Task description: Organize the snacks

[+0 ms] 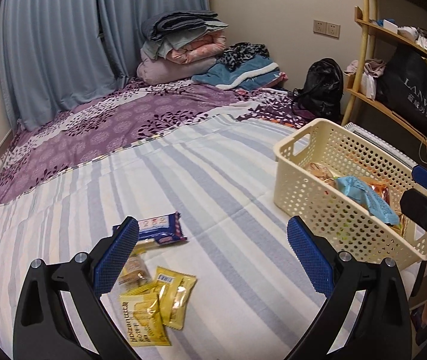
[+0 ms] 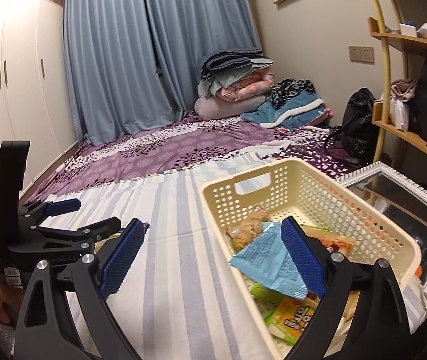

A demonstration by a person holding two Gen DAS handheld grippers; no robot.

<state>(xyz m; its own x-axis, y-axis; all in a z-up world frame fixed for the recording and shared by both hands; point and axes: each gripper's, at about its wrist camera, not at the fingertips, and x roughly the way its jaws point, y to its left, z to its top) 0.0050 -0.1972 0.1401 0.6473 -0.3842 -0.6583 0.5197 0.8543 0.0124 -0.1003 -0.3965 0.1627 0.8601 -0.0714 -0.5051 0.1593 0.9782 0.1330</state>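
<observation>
Bedding covers most of both views — a purple leaf-print sheet toward the blue curtains, with a pale blue-and-white striped cloth laid over its near part. Folded quilts are stacked at the far corner beside a blue blanket, and a black bag sits near the wooden shelf on the right. On the striped cloth stands a cream perforated basket, close to the bed's right edge and just beside a white-framed mirror. Inside it lie several snack packs, a light blue packet resting on top of the others and a green-and-orange packet beneath it. Well apart from the basket, on the left part of the cloth, lie the loose snacks: a dark blue wrapper, then a clear pack of biscuits and two yellow sachets overlapping each other. The left gripper hangs above these with its jaws spread wide and nothing between them. The right gripper hovers at the basket's near left rim, jaws also spread — the blue packet lies below them, ungripped.
</observation>
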